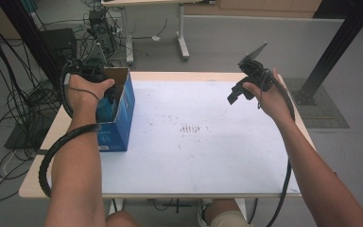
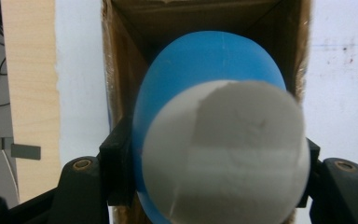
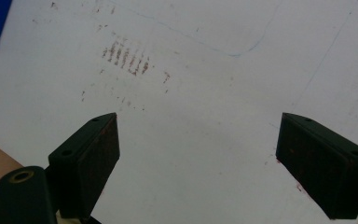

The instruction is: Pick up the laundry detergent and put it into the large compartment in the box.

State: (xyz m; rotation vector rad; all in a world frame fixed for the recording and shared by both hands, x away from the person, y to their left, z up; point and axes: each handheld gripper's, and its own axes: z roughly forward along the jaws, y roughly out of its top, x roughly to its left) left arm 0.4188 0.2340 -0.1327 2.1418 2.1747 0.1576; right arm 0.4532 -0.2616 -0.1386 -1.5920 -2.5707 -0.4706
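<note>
Left gripper (image 2: 214, 158) jaws pinch blue-grey ball (image 2: 223, 154) inside open blue box (image 1: 118, 111); right gripper (image 3: 198, 158) jaws spread over stained white table (image 1: 208, 142); cables on grey floor (image 1: 227, 42)

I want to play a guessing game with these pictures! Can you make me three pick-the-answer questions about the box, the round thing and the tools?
1. Where is the box?
A. at the table's left side
B. on the floor
C. at the table's right edge

2. What colour is the box outside?
A. red
B. blue
C. green

3. How is the right tool?
A. shut on a ball
B. shut on the box
C. open, holding nothing

Answers:
1 A, the high view shows it standing near the left edge of the table.
2 B, its outer walls are blue, with brown cardboard inside.
3 C, its jaws stand wide apart over the bare white top, while the left tool grips the blue and grey round thing over the open box.
</note>
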